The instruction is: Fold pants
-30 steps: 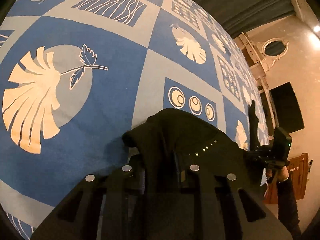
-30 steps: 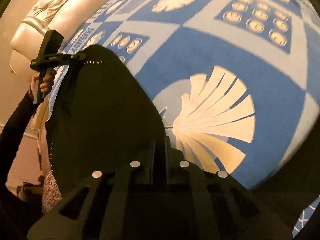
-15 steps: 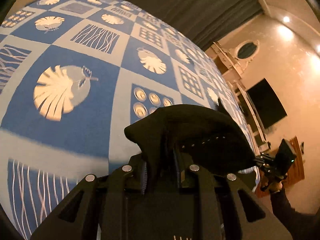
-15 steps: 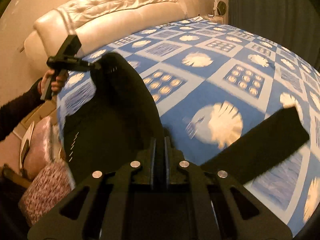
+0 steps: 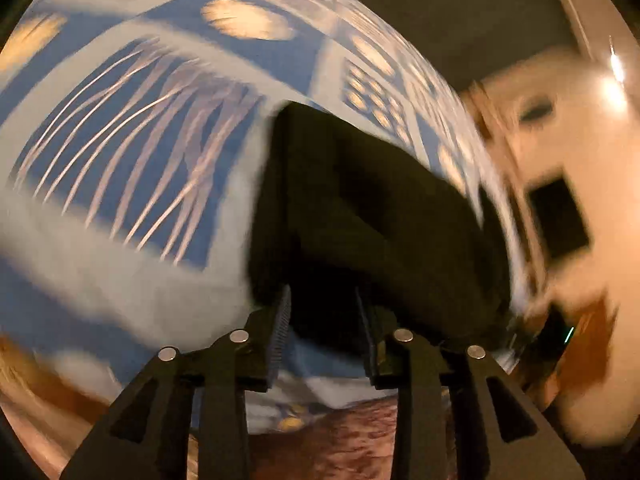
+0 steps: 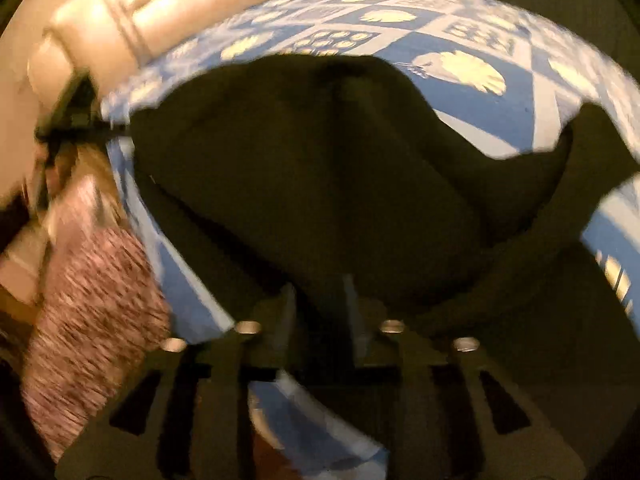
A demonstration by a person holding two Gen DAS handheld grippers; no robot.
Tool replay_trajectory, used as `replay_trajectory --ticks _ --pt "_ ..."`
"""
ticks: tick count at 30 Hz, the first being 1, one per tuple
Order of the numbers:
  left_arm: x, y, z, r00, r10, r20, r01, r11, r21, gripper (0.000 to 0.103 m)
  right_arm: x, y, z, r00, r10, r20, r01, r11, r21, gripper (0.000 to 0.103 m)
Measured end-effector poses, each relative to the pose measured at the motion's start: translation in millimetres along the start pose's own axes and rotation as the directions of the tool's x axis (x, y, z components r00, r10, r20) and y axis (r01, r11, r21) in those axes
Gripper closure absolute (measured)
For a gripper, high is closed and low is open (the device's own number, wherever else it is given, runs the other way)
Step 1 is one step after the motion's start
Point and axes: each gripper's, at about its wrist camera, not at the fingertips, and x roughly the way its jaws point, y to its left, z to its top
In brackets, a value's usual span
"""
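Observation:
The black pants (image 5: 380, 208) lie in a bunched fold on the blue patterned bedspread (image 5: 120, 260), near the bed's front edge. My left gripper (image 5: 322, 312) sits at their near end; its jaws are opening, with cloth between the tips but not pinched. In the right wrist view the pants (image 6: 320, 160) spread wide, one leg running off to the right. My right gripper (image 6: 320, 308) is also opening over the dark cloth, pads apart. The left gripper (image 6: 76, 120) shows blurred at the bed's left edge.
A padded cream headboard (image 6: 100, 20) stands at the far left of the bed. A mottled pink-brown fabric (image 6: 92, 320) lies beside the bed's near edge. A dark curtain (image 5: 440, 8) hangs behind, and a black screen (image 5: 560, 216) is on the cream wall.
Both grippers swept back toward the bed's near edge, dragging the pants down onto the bedspread. Both sets of jaws, clamped on the cloth before, now stand apart.

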Motion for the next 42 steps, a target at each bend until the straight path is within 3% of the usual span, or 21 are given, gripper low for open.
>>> replay_trajectory --ticks 2,5,9,15,17,21,24,27,29,33,35,37,38,40,42 --pt "-12.0 6.2 -9.2 0.996 -0.048 0.071 0.056 0.992 -0.111 0.051 -13.0 -6.0 -3.3 0.998 0.038 0.049 -0.042 0.996 0.084 0.054" --pt "-13.5 1.8 -17.3 0.992 -0.06 0.114 0.079 0.981 -0.178 0.049 -25.6 -18.4 -9.1 0.99 0.084 0.109 -0.106 0.969 0.221 0.045" --pt "-6.4 -14.4 -18.0 0.989 -0.039 0.144 0.067 0.979 -0.191 0.049 -34.1 -41.3 -24.1 0.975 0.114 0.193 -0.184 0.9 0.396 0.044" --pt "-5.6 -31.4 -15.2 0.985 -0.039 0.169 0.073 0.978 -0.197 0.049 -35.3 -73.5 -39.8 0.935 0.167 0.313 -0.327 0.748 0.577 0.043" --pt "-1.1 -36.9 -12.8 0.987 -0.013 0.163 0.044 0.981 -0.187 0.049 -34.9 -81.6 -43.6 0.923 0.164 0.349 -0.357 0.704 0.614 0.042" --pt "13.5 -33.3 -18.5 0.993 0.041 0.115 -0.014 0.974 -0.227 0.049 -29.3 -101.1 -48.8 0.911 0.116 0.395 -0.382 0.595 0.707 0.042" --pt "17.9 -25.7 -27.4 0.992 0.052 0.111 -0.021 0.964 -0.264 0.049 -29.2 -111.1 -48.5 0.905 0.071 0.42 -0.386 0.551 0.74 0.042" --pt "21.7 -24.4 -29.2 0.992 0.061 0.111 -0.03 0.964 -0.263 0.049 -34.9 -122.5 -46.7 0.903 -0.026 0.429 -0.351 0.53 0.772 0.042" --pt "25.2 -24.5 -25.6 0.991 0.073 0.111 -0.041 0.962 -0.27 0.049 -35.0 -127.7 -44.1 0.914 -0.081 0.397 -0.3 0.524 0.797 0.041" --pt "34.2 -25.8 -17.7 0.989 0.098 0.112 -0.062 0.957 -0.283 0.049 -27.9 -137.7 -30.9 0.936 -0.17 0.31 -0.16 0.579 0.8 0.041" --pt "37.5 -25.1 -15.7 0.988 0.107 0.107 -0.072 0.954 -0.292 0.049 -24.9 -140.2 -27.3 0.938 -0.189 0.291 -0.128 0.591 0.796 0.041" --pt "38.1 -24.7 -14.3 0.988 0.112 0.107 -0.075 0.95 -0.303 0.049 -21.7 -142.2 -20.6 0.941 -0.194 0.276 -0.104 0.611 0.784 0.062" --pt "38.1 -24.9 -13.3 0.988 0.115 0.103 -0.079 0.951 -0.299 0.049 -20.6 -146.3 -19.4 0.944 -0.18 0.277 -0.11 0.621 0.776 0.09" --pt "38.0 -25.5 -11.7 0.988 0.121 0.092 -0.089 0.952 -0.291 0.053 -21.2 -152.7 -26.0 0.941 -0.152 0.301 -0.158 0.59 0.792 0.09" --pt "37.3 -26.2 -10.6 0.986 0.142 0.089 -0.112 0.954 -0.277 0.074 -28.9 -152.4 -31.6 0.93 -0.146 0.338 -0.201 0.567 0.799 0.091"
